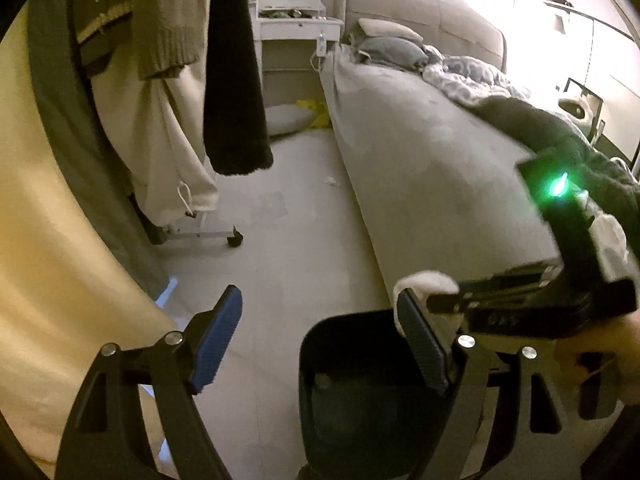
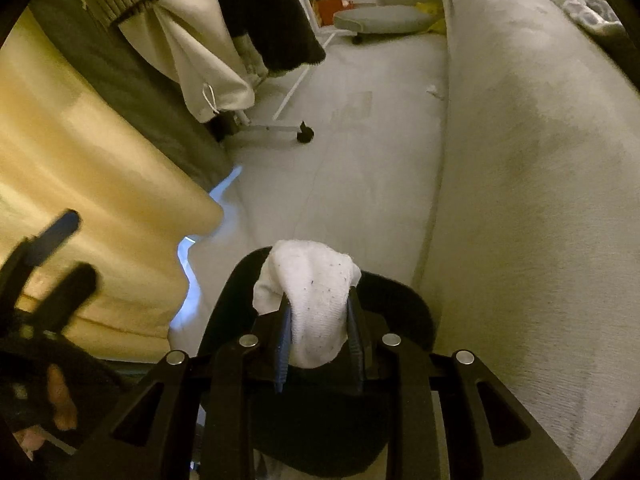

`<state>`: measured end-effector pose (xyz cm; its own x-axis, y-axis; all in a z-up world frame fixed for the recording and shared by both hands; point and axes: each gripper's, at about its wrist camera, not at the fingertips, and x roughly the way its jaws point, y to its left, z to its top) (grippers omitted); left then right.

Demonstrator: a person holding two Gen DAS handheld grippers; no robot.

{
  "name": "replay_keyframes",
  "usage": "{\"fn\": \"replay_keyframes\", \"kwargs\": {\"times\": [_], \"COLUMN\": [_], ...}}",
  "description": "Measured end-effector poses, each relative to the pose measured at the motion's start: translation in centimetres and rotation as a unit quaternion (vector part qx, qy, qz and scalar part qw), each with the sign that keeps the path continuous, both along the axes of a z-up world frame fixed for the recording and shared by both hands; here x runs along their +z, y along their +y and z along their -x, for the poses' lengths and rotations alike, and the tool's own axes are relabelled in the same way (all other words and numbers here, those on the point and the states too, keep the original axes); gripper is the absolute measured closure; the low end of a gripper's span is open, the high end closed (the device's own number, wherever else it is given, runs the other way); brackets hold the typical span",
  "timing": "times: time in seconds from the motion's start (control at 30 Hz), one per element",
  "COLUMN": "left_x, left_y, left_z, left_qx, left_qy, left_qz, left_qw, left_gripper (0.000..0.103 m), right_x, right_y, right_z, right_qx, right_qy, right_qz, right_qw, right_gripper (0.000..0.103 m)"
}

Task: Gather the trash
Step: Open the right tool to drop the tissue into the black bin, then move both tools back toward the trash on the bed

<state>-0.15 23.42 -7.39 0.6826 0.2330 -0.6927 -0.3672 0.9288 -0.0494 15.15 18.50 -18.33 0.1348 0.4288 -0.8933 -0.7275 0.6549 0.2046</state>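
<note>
My right gripper (image 2: pixel 320 322) is shut on a crumpled white cloth-like wad (image 2: pixel 310 292) and holds it over the open mouth of a dark bin (image 2: pixel 404 300) on the floor. In the left wrist view the same wad (image 1: pixel 426 282) shows at the tip of the right gripper (image 1: pixel 436 302), above the bin (image 1: pixel 360 392). My left gripper (image 1: pixel 320 340) is open and empty, just left of the bin; it shows blurred at the left in the right wrist view (image 2: pixel 66 248). A small white scrap (image 1: pixel 331 181) lies on the floor beside the bed; it also shows in the right wrist view (image 2: pixel 434 91).
A bed (image 1: pixel 432 152) runs along the right. A wheeled clothes rack (image 1: pixel 208 236) with hanging clothes (image 1: pixel 236 80) stands left. A yellow curtain (image 1: pixel 48 240) hangs at the near left. A white vanity (image 1: pixel 296 28) and a cushion (image 1: pixel 286 118) are at the far end.
</note>
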Motion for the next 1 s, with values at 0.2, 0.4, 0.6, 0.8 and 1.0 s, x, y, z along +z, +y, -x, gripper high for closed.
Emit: {"fn": "replay_keyframes", "kwargs": {"times": [0.2, 0.4, 0.6, 0.8, 1.0], "left_x": [2.1, 3.7, 5.0, 5.9, 7.0], "left_y": [0.7, 1.2, 0.3, -0.9, -2.3], "left_z": [0.4, 0.2, 0.2, -0.4, -1.0], "left_qx": [0.031, 0.042, 0.035, 0.007, -0.006], "left_qy": [-0.034, -0.047, -0.065, -0.079, -0.093], "left_qz": [-0.009, -0.008, -0.033, -0.039, -0.041], "left_qw": [0.9989, 0.998, 0.9967, 0.9961, 0.9948], "left_gripper": [0.004, 0.003, 0.003, 0.003, 0.003], "right_x": [-1.9, -3.4, -3.3, -2.3, 1.2], "right_y": [0.8, 0.8, 0.4, -0.4, -2.2], "right_z": [0.4, 0.9, 2.1, 3.2, 3.3], "right_qx": [0.007, 0.006, 0.016, 0.044, 0.046], "right_qy": [0.011, 0.017, 0.015, 0.014, -0.025], "right_qz": [0.027, 0.059, 0.063, 0.042, -0.003], "right_qw": [1.0, 0.998, 0.998, 0.998, 0.999], "right_gripper": [0.078, 0.072, 0.04, 0.028, 0.026]}}
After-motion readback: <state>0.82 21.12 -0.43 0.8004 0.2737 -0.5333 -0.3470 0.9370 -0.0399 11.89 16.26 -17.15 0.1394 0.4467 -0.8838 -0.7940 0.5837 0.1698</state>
